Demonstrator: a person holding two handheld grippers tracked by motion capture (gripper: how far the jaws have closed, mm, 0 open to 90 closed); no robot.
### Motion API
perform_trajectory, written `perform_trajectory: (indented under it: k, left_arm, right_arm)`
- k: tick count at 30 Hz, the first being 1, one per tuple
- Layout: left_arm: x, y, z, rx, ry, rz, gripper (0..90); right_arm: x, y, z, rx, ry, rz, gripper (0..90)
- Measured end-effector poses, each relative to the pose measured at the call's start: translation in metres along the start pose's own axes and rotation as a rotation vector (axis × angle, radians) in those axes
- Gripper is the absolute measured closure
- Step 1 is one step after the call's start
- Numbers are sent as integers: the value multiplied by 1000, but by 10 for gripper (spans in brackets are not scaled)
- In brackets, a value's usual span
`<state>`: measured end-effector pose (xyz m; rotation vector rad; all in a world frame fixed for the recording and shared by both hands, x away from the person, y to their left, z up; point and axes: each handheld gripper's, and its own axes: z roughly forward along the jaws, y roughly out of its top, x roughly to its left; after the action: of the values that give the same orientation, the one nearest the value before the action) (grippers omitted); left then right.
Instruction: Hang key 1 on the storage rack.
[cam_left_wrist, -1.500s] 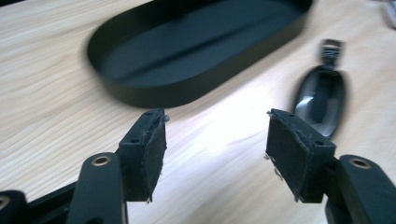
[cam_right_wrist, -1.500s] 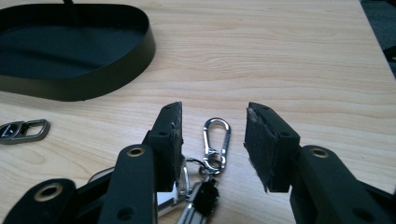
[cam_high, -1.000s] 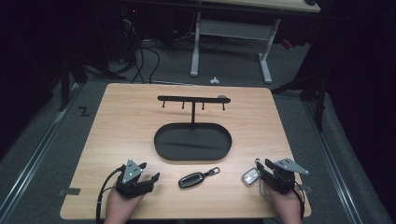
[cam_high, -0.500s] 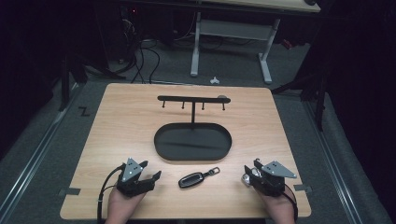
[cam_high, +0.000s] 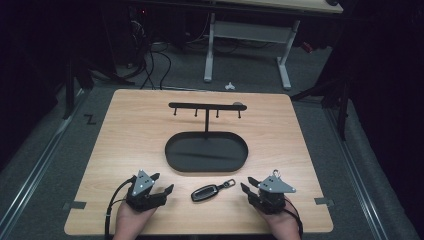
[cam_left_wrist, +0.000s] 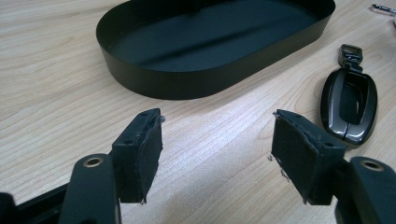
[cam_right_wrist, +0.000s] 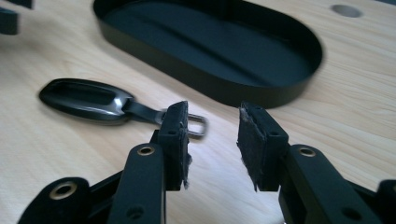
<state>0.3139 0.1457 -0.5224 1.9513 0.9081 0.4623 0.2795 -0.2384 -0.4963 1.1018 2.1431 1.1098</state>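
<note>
With the key fob (cam_high: 205, 192) between them on the desk, the left gripper (cam_high: 161, 184) rests with jaws spread wide and empty, while the right gripper (cam_high: 248, 186) has its jaws just closing, parted, gripping nothing.

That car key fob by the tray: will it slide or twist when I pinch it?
The key fob looks glossy and rounded, so it may slip between the pads. It lies flat on the table, so rolling seems unlikely. Its strap and metal ring probably dangle once lifted. The right gripper is open beside the ring.
</note>
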Motion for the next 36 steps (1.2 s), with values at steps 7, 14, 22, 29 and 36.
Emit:
perform_trajectory:
  k: [7, 14, 22, 29, 36]
  left_arm:
    - [2, -3, -2, 2, 10, -5, 340]
    - [5, -6, -8, -4, 14, -18, 341]
    - [4, -10, -10, 5, 19, -19, 342]
    - [2, -15, -16, 17, 31, -11, 342]
    - [4, -17, -21, 14, 38, -16, 344]
  right_arm:
    - [22, 13, 18, 17, 55, -38, 624]
    - [49, 36, 41, 22, 121, -55, 685]
    - [74, 35, 59, 50, 244, -54, 900]
    - [86, 37, 71, 75, 256, -84, 900]
    - [96, 33, 84, 142, 263, -120, 900]
